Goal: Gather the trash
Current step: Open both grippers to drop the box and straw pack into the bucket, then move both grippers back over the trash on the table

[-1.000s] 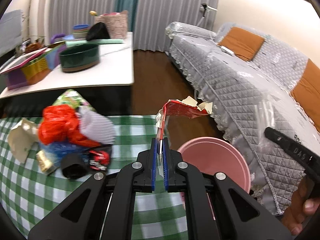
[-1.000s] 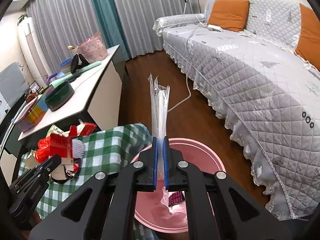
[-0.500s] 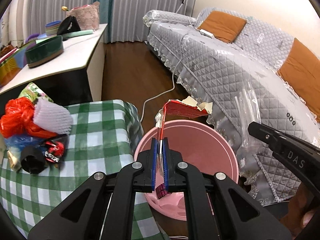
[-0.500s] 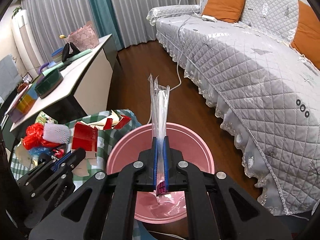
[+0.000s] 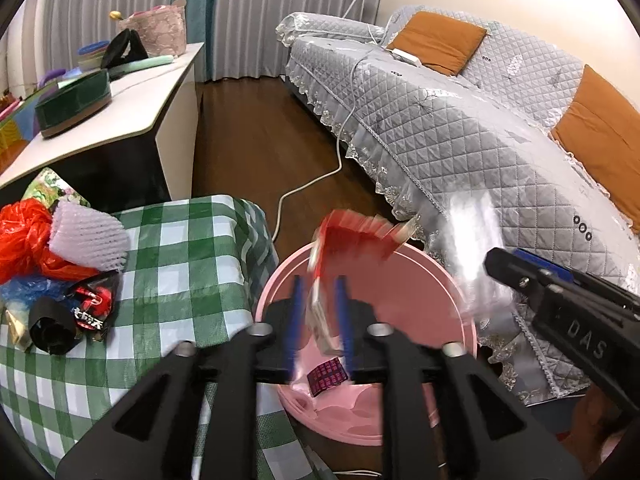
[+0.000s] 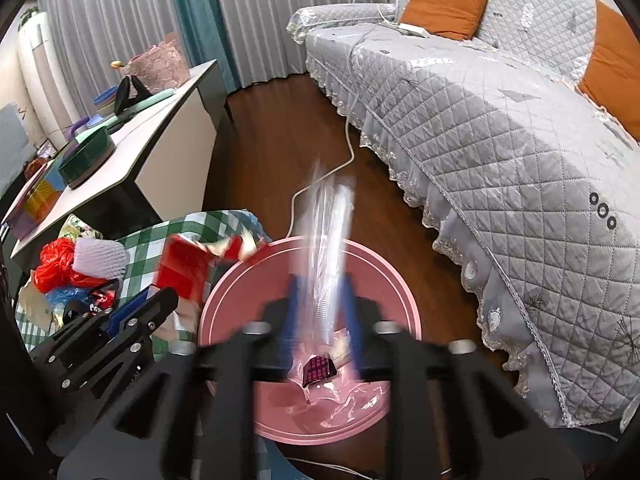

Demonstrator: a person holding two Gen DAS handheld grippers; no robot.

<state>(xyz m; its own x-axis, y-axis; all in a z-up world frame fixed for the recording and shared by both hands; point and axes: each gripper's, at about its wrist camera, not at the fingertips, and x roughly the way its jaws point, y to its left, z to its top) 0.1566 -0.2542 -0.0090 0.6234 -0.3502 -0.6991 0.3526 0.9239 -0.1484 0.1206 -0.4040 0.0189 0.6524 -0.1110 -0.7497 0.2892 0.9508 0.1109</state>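
Both tools hang over the pink basin [image 5: 420,276] that stands on the floor beside the checked counter [image 5: 192,256]; the left tool [image 5: 318,300] has just been opening, its blue pads standing apart, with the red wrapper [image 5: 352,240] blurred between them and not pressed by either pad; that wrapper is a torn, folded red packet with a pale inner edge, its print too smeared to read; the right tool [image 6: 320,308] has likewise just been opening, its pads apart around the clear plastic wrapper [image 6: 330,240], a long transparent sleeve, streaked with blur above the basin; inside the basin lie crumpled clear film and a small dark checked scrap [image 6: 318,368]; more trash [image 5: 60,264] sits heaped at the counter's left edge, red bag, white foam net, black-and-red packet with white characters I cannot read; white letters "DAS" show on the right tool's side in the left view.
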